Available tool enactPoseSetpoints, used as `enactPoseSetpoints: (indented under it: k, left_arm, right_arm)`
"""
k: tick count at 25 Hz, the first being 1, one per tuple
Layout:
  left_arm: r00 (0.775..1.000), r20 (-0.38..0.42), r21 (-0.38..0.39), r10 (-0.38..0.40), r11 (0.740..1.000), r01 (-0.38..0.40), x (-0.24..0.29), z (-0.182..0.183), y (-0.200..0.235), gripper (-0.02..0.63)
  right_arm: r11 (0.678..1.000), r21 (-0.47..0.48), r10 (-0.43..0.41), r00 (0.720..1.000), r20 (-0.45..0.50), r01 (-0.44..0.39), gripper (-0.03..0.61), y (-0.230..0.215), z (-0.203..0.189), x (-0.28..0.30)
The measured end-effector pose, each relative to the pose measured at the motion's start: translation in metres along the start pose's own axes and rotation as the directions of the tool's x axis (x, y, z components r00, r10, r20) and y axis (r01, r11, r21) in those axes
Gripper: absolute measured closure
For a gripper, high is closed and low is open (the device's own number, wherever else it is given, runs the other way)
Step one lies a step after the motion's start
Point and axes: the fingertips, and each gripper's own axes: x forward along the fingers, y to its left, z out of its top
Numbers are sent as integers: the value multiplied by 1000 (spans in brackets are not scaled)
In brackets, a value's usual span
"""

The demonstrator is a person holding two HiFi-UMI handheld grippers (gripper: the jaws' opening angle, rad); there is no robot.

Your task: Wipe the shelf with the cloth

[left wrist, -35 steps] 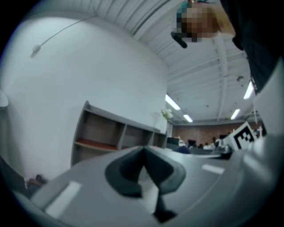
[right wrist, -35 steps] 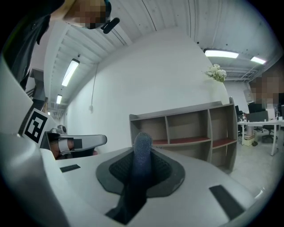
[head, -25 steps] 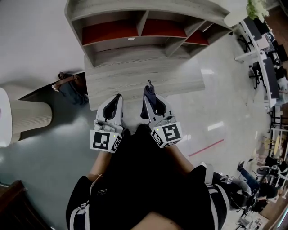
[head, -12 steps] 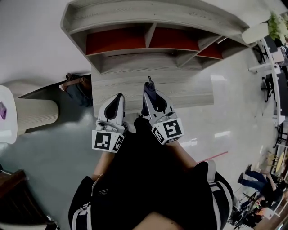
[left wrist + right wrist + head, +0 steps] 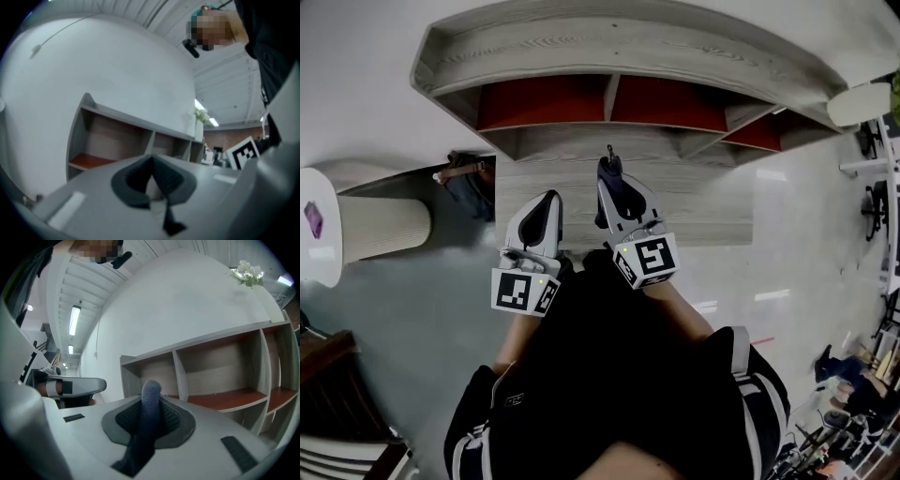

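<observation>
A grey wooden shelf unit [image 5: 609, 52] with red-brown compartment floors stands in front of me, with a wide lower ledge [image 5: 694, 202]. My right gripper [image 5: 610, 167] is over that ledge, shut on a dark blue cloth [image 5: 613, 190]. In the right gripper view the cloth [image 5: 144, 427] sticks up between the jaws of the right gripper [image 5: 151, 395], and the shelf compartments [image 5: 220, 399] lie ahead. My left gripper [image 5: 547, 202] hangs beside it at the ledge's front edge, shut with nothing in it. In the left gripper view the left gripper [image 5: 152, 163] points at the shelf [image 5: 112, 140].
A white round table [image 5: 328, 239] on a ribbed pedestal stands at the left. A bag [image 5: 469, 183] lies on the floor against the shelf's left end. A white pot [image 5: 862, 103] with flowers [image 5: 247, 273] sits on the shelf top at the right.
The shelf has come closer and lower in the head view as I stepped toward it. Both grippers keep their pose; the right one now reaches over the ledge.
</observation>
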Motion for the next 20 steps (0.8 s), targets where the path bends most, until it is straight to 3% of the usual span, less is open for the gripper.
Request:
enactPoseSetpoints:
  k: [11,20]
  left_arm:
    - [998,-6,-11,-63,998,63,26,8,35,609]
    - [993,-22,-17,-117,993,117,43,11,74,609]
  right_arm:
    - [994,-34,-105,993,-46,104,525,-18,-7,52]
    - [977,-31,-214,973,-91,212,525,-39,-26,108]
